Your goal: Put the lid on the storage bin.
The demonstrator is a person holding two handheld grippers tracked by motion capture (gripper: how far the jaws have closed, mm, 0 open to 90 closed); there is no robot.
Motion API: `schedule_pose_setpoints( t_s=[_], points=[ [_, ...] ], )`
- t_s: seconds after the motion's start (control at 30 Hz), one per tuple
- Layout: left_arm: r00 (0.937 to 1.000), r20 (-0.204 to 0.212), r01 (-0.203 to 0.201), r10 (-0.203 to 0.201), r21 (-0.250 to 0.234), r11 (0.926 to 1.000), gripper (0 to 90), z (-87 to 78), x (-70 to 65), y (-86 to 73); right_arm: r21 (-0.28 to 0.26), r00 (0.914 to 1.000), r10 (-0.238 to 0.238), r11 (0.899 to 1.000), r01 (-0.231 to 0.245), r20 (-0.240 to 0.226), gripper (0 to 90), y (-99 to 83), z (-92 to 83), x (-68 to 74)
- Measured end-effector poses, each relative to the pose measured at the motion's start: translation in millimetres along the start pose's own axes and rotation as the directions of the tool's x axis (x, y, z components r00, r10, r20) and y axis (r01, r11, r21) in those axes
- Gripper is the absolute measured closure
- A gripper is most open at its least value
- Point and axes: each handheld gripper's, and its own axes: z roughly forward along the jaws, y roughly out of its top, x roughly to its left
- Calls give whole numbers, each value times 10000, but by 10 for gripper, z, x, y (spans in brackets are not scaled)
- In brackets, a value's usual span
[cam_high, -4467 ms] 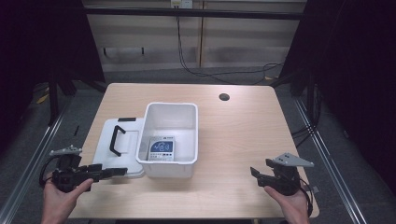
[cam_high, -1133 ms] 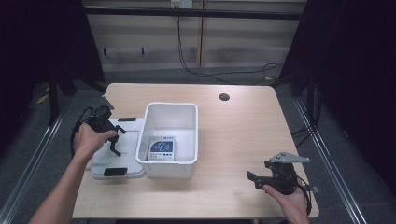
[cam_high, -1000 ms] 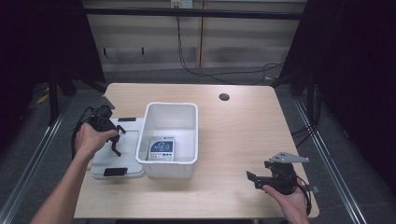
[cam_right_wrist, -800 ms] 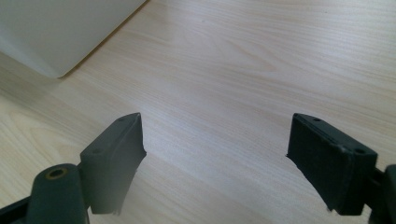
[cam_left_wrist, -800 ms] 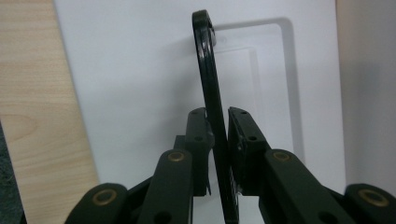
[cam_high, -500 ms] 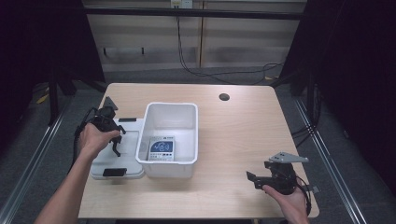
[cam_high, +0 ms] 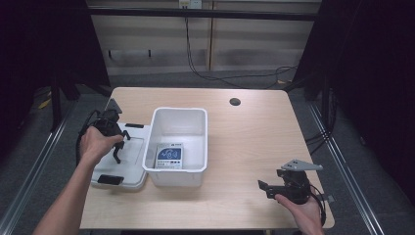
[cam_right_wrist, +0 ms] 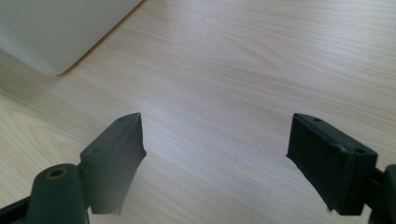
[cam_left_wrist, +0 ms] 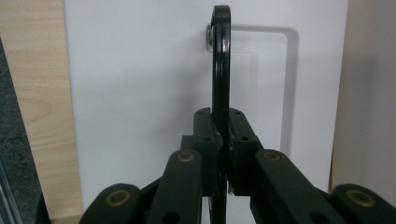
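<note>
**Left gripper now on lid handle**

Since 4.5 s ago, left gripper (cam_high: pixel 117 147) has gone from table edge to white lid (cam_high: pixel 132 164). Jaws just closed, pinching black handle (cam_left_wrist: pixel 221 60). Lid lies flat, touching white bin (cam_high: pixel 199 147) on its left. Right gripper (cam_high: pixel 274 188) hovers over table (cam_high: pixel 254 127), jaws spread.

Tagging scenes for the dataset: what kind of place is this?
Likely a lab recording station, not a home: a bare wooden table ringed by dark curtains, loose cables on the floor behind, and hand-held grippers, the left gripper clamped on a white lid's black handle beside a white bin.
</note>
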Motion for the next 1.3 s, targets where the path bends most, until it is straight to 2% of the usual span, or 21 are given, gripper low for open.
schedule_pose_setpoints(
  t_s=[0.2, 0.7, 0.97, 1.3],
  points=[
    [9996, -253, -121, 122, 31, 9999, 847, -86, -5, 2, 14, 10000, -19, 10000, 19, -14, 179, -1, 1, 6],
    [9994, -355, -54, 52, -62, 10000, 848, -309, 52, -37, 68, 10000, -33, 10000, 33, -24, 178, -2, 3, 9],
    [9983, -532, -220, 219, -17, 9998, 848, -445, 90, -60, 72, 10000, -32, 10000, 32, -23, 177, -2, 5, 8],
    [9979, -601, -236, 223, -211, 9995, 848, -626, 89, -70, 75, 10000, -87, 9999, 87, -34, 176, -3, 9, 6]
  ],
)
